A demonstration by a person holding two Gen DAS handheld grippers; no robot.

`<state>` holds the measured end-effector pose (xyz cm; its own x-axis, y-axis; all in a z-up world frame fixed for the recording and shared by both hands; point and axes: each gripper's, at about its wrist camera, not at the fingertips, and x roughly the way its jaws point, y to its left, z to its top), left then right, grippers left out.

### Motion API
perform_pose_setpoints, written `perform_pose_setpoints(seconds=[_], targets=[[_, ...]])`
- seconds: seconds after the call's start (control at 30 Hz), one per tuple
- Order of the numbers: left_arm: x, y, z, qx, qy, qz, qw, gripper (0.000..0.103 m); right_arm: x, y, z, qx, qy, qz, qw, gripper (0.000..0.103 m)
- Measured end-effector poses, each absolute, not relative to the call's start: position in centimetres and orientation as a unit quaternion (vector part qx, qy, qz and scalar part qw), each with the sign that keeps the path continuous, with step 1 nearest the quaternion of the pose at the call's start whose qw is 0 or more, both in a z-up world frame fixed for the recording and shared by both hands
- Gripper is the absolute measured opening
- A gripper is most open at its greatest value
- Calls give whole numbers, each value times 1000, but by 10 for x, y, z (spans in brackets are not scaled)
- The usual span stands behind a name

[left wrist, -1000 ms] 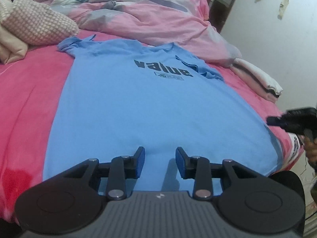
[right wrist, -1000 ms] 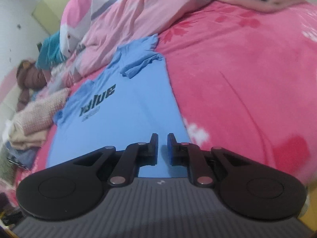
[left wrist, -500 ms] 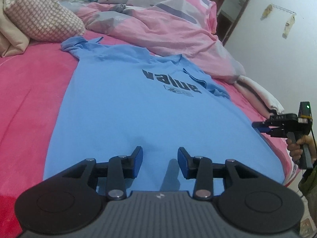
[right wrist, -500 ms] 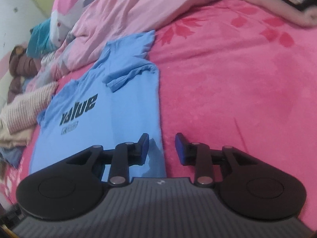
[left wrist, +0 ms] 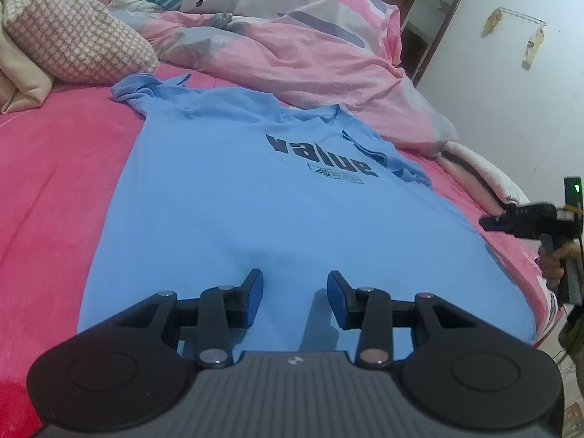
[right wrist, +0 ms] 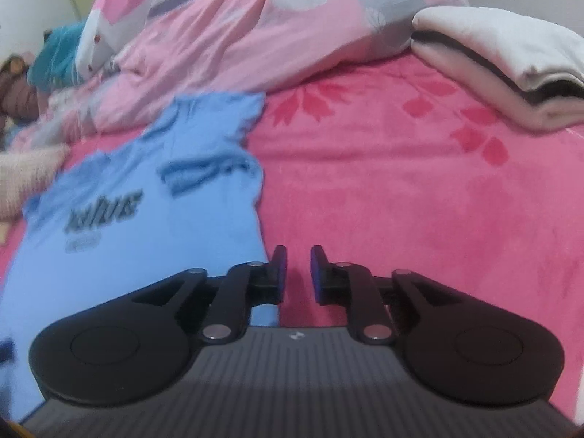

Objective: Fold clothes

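both empty: left hand-held gripper [left wrist: 295,284] gapes wide above the blue t-shirt [left wrist: 255,211], right hand-held gripper [right wrist: 298,268] narrowly parted.

left gripper [left wrist: 295,284] is hanging there with its jaws spread wide, right gripper [right wrist: 298,263] has just a narrow gap, both holding nothing

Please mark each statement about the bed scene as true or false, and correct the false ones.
1. The T-shirt is blue with dark print. True.
2. The left gripper is shut on the T-shirt. False: it is open and holds nothing.
3. The T-shirt lies spread on the pink bed cover. True.
4. The right gripper holds a sleeve. False: it is open and empty, over the T-shirt's side edge.
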<state>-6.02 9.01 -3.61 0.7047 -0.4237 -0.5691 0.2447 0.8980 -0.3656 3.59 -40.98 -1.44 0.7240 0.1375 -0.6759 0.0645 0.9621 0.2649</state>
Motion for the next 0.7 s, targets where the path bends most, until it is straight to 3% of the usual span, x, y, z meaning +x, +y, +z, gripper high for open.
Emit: perform_pose_setpoints(seconds=[0.07,0.17,0.37,0.43,0.5,0.7], targets=[[-59,92,-37,-138,338,-184,913,41,51,-408,-11,146,373,37,916,22],[-58,94,-37,-147,338,-184,911,41,82,-400,-14,144,378,73,912,36],[-59,94,-38,-146,336,-186,912,41,134,-390,-33,153,403,103,897,36],[-58,95,-38,-147,335,-187,912,41,142,-387,-38,140,406,104,897,28],[-58,96,-39,-150,335,-187,911,41,142,-388,-37,133,398,96,903,2],[-58,96,-40,-149,335,-189,911,41,147,-395,-40,120,384,70,913,2]])
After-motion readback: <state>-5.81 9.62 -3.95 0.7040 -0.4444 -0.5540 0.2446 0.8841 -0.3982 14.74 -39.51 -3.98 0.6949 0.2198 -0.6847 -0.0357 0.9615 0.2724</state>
